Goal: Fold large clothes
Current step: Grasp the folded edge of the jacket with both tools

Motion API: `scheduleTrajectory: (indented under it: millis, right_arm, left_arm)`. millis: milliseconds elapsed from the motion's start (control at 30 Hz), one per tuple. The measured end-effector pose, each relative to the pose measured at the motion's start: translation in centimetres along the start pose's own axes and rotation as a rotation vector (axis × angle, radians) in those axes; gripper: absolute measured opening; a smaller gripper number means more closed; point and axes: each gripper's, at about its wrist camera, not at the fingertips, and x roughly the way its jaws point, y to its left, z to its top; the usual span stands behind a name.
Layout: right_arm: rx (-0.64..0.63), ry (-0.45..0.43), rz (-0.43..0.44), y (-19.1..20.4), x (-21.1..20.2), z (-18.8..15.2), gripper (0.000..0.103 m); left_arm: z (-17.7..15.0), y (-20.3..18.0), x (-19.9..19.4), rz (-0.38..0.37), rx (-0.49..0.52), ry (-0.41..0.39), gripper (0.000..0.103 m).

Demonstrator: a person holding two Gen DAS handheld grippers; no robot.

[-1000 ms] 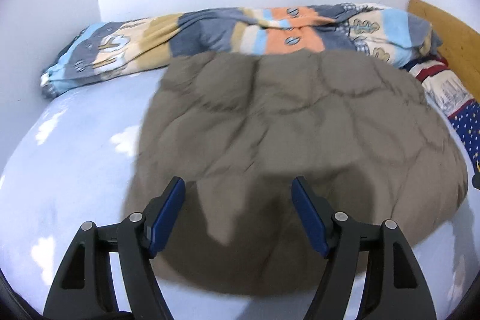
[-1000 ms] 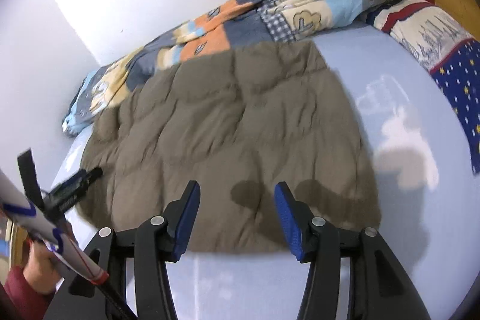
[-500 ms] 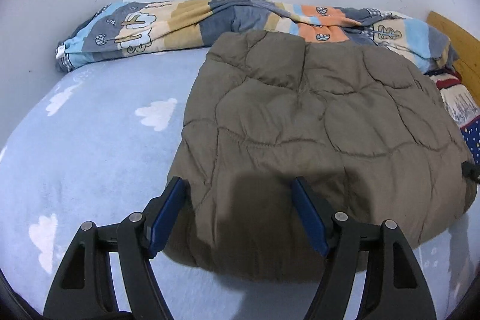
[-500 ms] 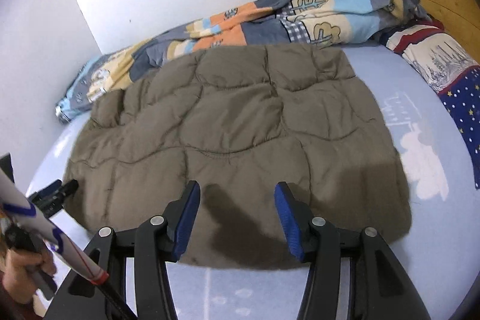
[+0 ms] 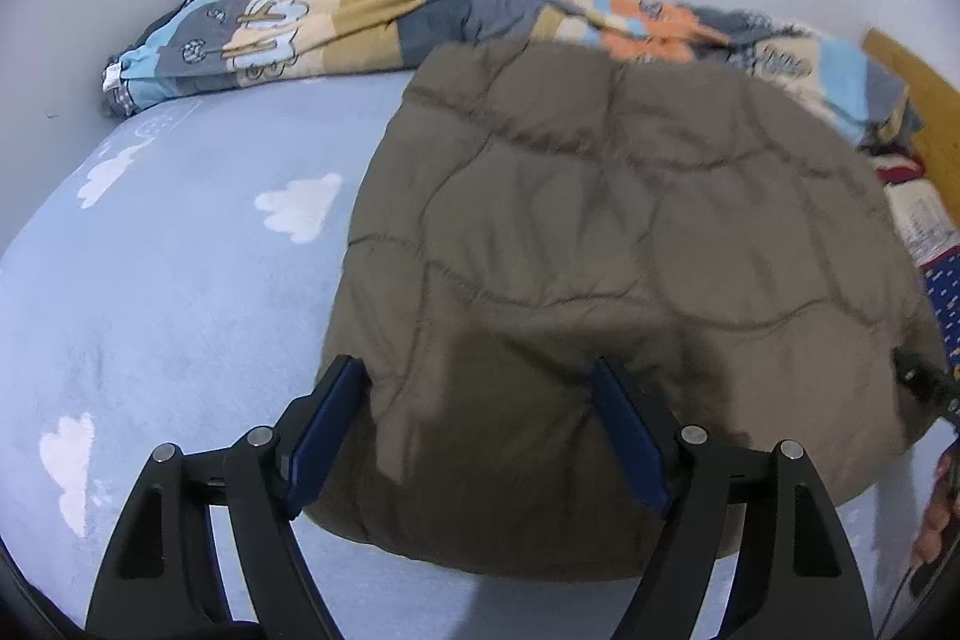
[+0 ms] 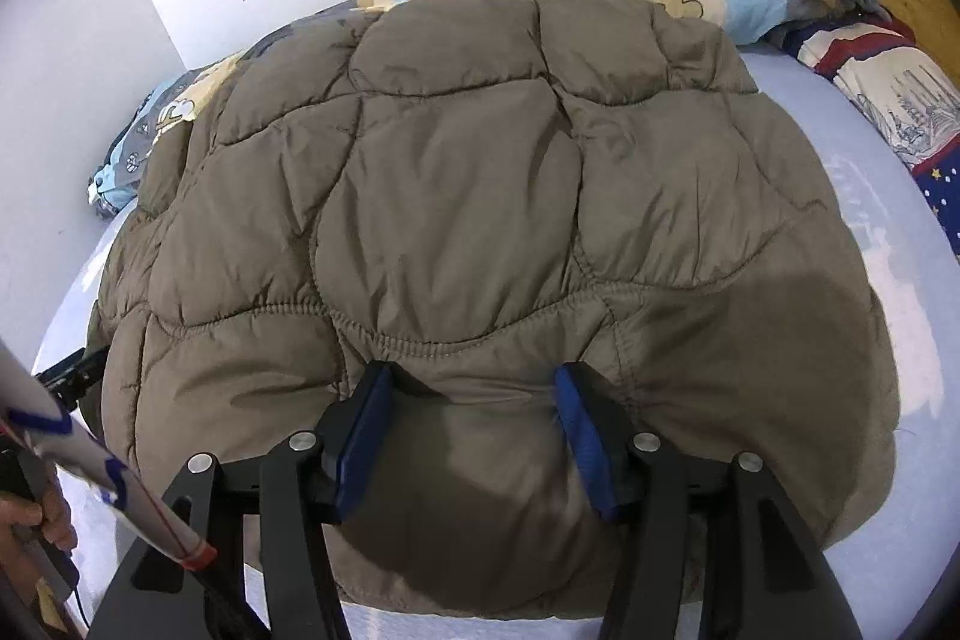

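The light blue bed sheet with white clouds [image 5: 180, 292] carries everything. On it, toward the right, lies the brown quilted padded jacket [image 6: 480, 196], spread flat, its far edge touching the rumpled patchwork blanket [image 5: 312, 28] along the wall. I judge the jacket light for its size, soft and puffy, with a smooth shell that could slip; it will bulge and spring back when folded. The best hold seems the near hem, at a stitched seam where the padding is thinner.

Both my hands point slanting down at this near edge. My left tongs [image 5: 474, 436] stand apart over the jacket's near left corner; they have just been opening, and the fabric lies between them, not pinched. My right tongs [image 6: 471, 436] are also apart, just been opening, with the hem bulging between the blue pads [image 6: 360, 454], not yet clamped.
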Motion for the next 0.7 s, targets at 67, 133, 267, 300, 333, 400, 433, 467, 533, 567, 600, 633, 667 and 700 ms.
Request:
scheduleTrajectory:
  millis: [67,133,267,300,333,400,433,467,533,567,600,633,667,700]
  right_arm:
    - [0.012,-0.002,-0.003,0.0,-0.6,0.1,0.061]
    - [0.009,-0.021,-0.013,0.4,-1.7,0.6,0.061]
    - [-0.051,-0.14,-0.049,2.3,-5.3,0.8,0.061]
    - [-0.067,-0.165,-0.05,2.7,-5.8,0.9,0.061]
    - [-0.083,-0.18,-0.035,3.3,-6.3,0.9,0.061]
    - [-0.092,-0.174,-0.011,4.1,-6.3,1.1,0.061]
    - [-0.1,-0.171,0.005,4.6,-6.2,1.0,0.061]
    - [-0.109,-0.171,0.011,5.0,-6.0,1.0,0.061]
    - [-0.148,-0.158,0.021,6.2,-5.5,0.9,0.061]
    - [-0.167,-0.152,0.031,6.6,-5.3,0.9,0.061]
    - [-0.18,-0.151,0.037,7.1,-5.1,0.9,0.061]
    - [-0.187,-0.15,0.043,7.4,-5.0,1.0,0.061]
    - [-0.192,-0.146,0.052,7.8,-4.8,1.2,0.059]
    - [-0.198,-0.143,0.061,8.1,-4.4,1.4,0.054]
  left_arm:
    - [0.3,-0.3,-1.0,-0.027,-0.004,-0.033,0.078]
    - [0.4,-0.9,-1.6,-0.045,0.01,-0.05,0.078]
    - [0.4,-2.1,-2.1,-0.076,0.049,-0.058,0.078]
    - [0.3,-2.4,-2.0,-0.087,0.059,-0.052,0.078]
    - [0.2,-2.7,-1.9,-0.094,0.07,-0.045,0.078]
    - [-0.1,-3.1,-1.6,-0.098,0.087,-0.03,0.078]
    - [-0.2,-3.3,-1.6,-0.098,0.093,-0.023,0.078]
    - [-0.3,-3.4,-1.4,-0.093,0.097,-0.015,0.078]
    - [-0.5,-3.5,-1.1,-0.081,0.102,-0.006,0.078]
    - [-0.6,-3.5,-1.1,-0.081,0.102,-0.005,0.078]
    - [-0.6,-3.5,-1.0,-0.081,0.104,-0.004,0.078]
    - [-0.6,-3.5,-1.0,-0.079,0.106,-0.002,0.078]
    - [-0.6,-3.5,-1.0,-0.079,0.106,-0.002,0.078]
    - [-0.6,-3.5,-1.0,-0.079,0.103,-0.002,0.078]
